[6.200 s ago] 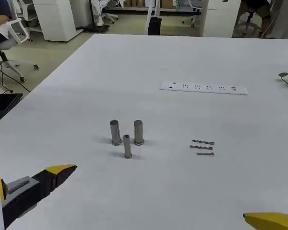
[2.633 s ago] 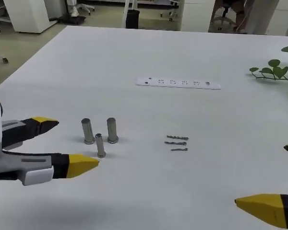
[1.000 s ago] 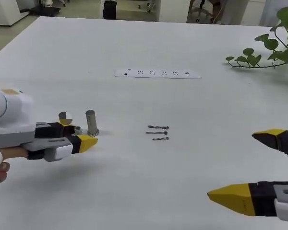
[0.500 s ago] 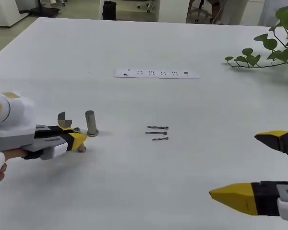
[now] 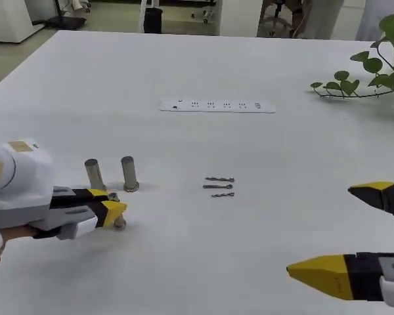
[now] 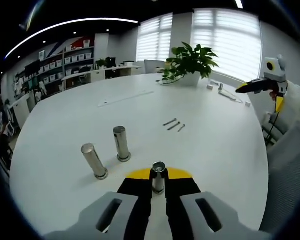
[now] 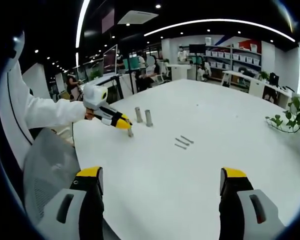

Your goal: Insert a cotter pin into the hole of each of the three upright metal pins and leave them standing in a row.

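Observation:
My left gripper [image 5: 113,211] is shut on the shortest metal pin [image 6: 158,176], which stands upright between the yellow tips; its foot [image 5: 119,224] shows just below them. Two taller metal pins [image 5: 94,174] [image 5: 129,173] stand side by side just beyond it, also seen in the left gripper view [image 6: 94,160] [image 6: 121,143]. Three cotter pins [image 5: 218,186] lie in a small stack to the right on the white table [image 5: 197,262]. My right gripper [image 5: 322,230] hangs open at the lower right, its jaws wide apart [image 7: 161,175] and holding nothing.
A white power strip [image 5: 217,105] lies flat across the table's far middle. A leafy green plant [image 5: 374,65] reaches in at the far right. Beyond the table are office chairs, desks and shelving.
My left gripper has shut on the short pin and drawn it a little toward me, away from the two taller pins. The right gripper has stayed open and roughly in place.

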Motion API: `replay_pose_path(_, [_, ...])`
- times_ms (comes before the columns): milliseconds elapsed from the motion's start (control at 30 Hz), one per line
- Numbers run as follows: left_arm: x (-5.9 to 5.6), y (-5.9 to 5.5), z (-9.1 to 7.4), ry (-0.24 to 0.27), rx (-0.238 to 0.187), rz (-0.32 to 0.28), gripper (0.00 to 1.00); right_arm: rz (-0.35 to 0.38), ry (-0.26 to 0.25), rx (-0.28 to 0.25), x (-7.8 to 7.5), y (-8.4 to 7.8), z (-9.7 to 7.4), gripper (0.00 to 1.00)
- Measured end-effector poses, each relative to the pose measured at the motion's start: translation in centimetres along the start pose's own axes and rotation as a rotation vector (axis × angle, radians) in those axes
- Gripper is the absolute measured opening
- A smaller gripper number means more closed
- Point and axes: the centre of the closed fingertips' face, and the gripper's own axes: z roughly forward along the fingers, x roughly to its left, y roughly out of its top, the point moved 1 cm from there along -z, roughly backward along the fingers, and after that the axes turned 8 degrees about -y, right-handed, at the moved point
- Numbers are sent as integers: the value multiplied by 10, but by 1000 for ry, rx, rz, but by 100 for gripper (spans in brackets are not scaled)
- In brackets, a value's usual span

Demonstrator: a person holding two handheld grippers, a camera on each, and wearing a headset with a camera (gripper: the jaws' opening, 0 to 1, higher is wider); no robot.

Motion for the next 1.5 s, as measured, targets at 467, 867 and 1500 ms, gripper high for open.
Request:
replay_pose_path(467, [-56,14,12,-144,-3,86,5,7,15,-4,5,-3,-1,95])
replay_pose_path(867, [-79,11,30,-204,19,133,5,19,11,-3,4,-7,-2,95])
replay_pose_path(1500, [-89,2,37,-241,46,154,5,28,20,6,7,-11,1,95])
